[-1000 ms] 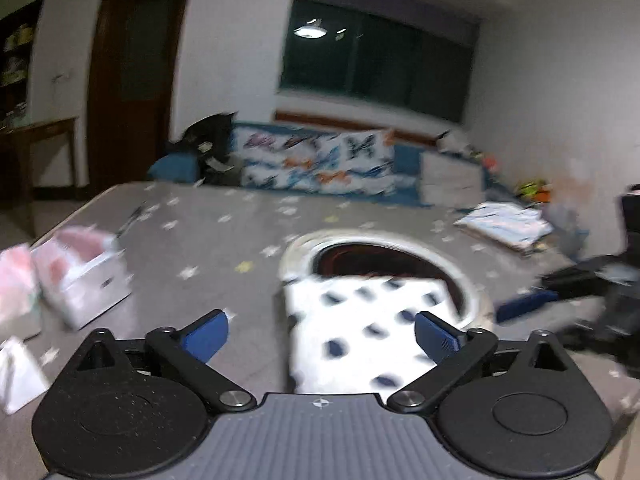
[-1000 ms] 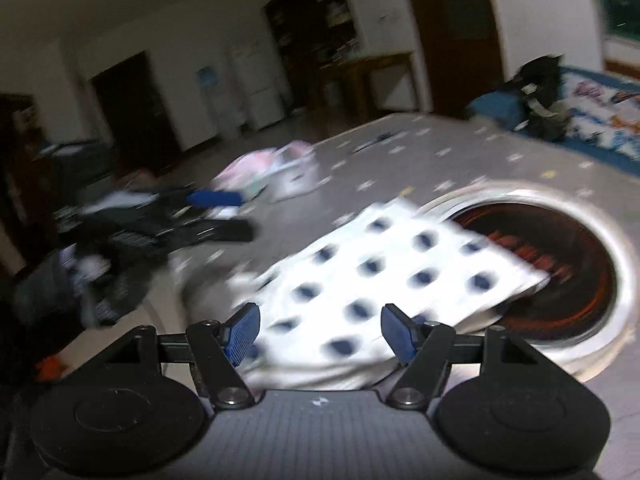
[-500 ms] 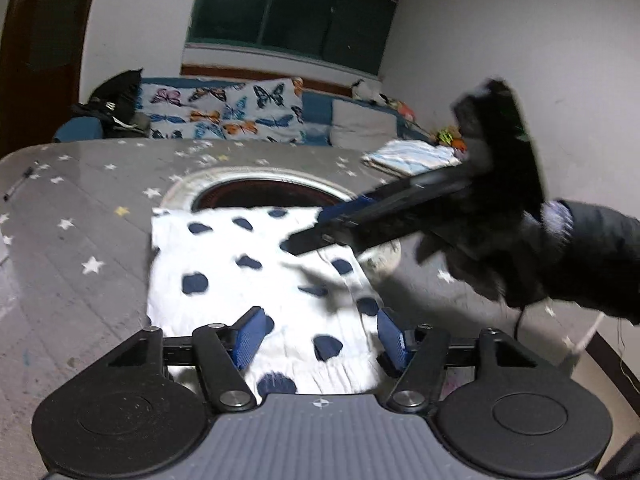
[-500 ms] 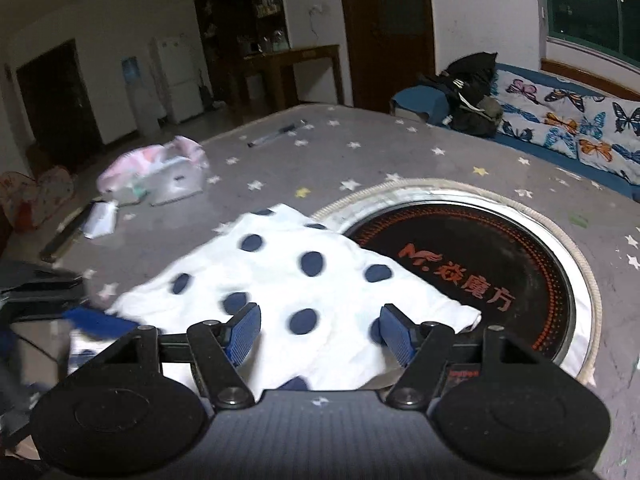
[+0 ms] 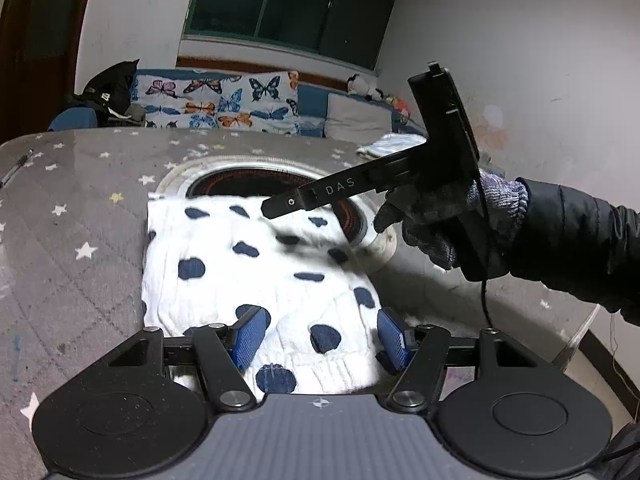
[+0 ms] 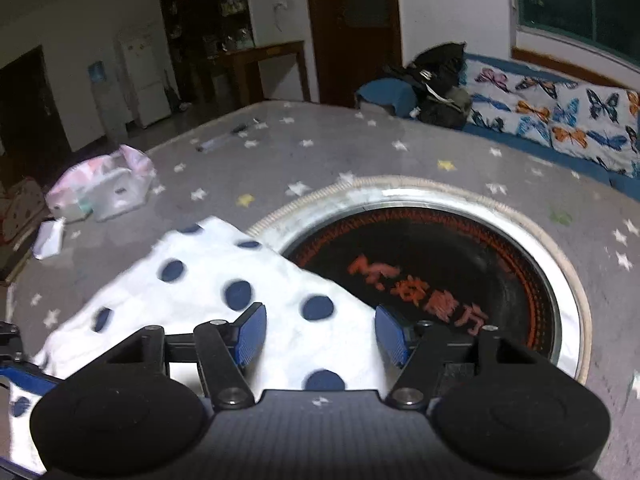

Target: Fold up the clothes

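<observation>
A white garment with dark blue dots (image 5: 248, 264) lies folded on the grey star-patterned table (image 5: 80, 216), its far edge over a round cooker inset (image 5: 256, 178). My left gripper (image 5: 318, 334) is open, its blue pads either side of the garment's near edge, with nothing clamped. My right gripper (image 6: 320, 334) is open just above the garment (image 6: 224, 292), near its right corner. In the left wrist view the right gripper shows as a black tool (image 5: 400, 176) held by a gloved hand (image 5: 436, 216) above the garment's far right side.
The cooker inset (image 6: 440, 276) has a metal rim and red lettering. A tissue box (image 6: 104, 192) and a small white packet (image 6: 48, 236) lie at the table's left side, a pen (image 6: 228, 136) farther back. A butterfly-print sofa (image 5: 224, 104) stands behind the table.
Both grippers have swung in over the garment and narrowed from wide open. The right hand has come across above the garment's far right side and risen slightly.
</observation>
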`<state>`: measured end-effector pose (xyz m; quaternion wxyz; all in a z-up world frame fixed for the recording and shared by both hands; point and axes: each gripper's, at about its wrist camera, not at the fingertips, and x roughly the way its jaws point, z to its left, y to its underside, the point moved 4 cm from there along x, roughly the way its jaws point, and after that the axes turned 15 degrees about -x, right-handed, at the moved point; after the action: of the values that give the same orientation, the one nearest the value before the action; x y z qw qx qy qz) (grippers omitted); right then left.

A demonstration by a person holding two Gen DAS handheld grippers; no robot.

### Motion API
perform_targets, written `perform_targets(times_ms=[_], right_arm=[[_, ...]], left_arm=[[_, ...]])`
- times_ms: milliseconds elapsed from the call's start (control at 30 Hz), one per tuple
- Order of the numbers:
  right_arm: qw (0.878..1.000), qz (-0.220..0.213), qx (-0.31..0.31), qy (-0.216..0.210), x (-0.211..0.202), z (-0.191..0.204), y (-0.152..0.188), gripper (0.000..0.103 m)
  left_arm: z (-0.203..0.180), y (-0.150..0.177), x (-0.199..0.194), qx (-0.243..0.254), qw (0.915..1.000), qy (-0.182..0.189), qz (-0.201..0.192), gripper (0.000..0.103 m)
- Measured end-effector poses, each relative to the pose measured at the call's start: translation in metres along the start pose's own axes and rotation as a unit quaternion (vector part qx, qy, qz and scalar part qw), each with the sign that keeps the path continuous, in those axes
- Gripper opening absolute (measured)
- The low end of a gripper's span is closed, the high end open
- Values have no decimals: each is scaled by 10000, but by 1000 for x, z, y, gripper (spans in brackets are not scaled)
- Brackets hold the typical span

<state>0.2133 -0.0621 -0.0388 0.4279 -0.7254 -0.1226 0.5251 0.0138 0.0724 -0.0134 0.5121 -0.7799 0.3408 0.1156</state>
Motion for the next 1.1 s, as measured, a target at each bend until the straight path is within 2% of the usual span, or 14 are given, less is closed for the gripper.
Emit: perform_targets(times_ms=[167, 400, 600, 800, 933, 1100], right_arm=[[9989, -105, -325, -315, -2, 18, -18, 62], [9943, 193, -822, -646, 34, 48, -27, 61], [9947, 271, -794, -599, 58, 46, -36, 60], [9954, 357, -743, -485, 82, 39, -45, 52], [9962, 367, -707, -365, 95, 34, -54, 52], [9969, 292, -672, -295, 88, 25, -67, 51]], left_arm=[[0, 2, 2, -63, 10000, 26, 39, 65], [4, 6, 2, -200, 9998, 62, 69, 66], [9, 6, 3, -318, 9994, 130, 93, 66], [11, 7, 3, -389, 9990, 183, 95, 67], [12, 7, 2, -451, 9987, 201, 97, 68], [11, 6, 0, -463, 9987, 191, 78, 70]])
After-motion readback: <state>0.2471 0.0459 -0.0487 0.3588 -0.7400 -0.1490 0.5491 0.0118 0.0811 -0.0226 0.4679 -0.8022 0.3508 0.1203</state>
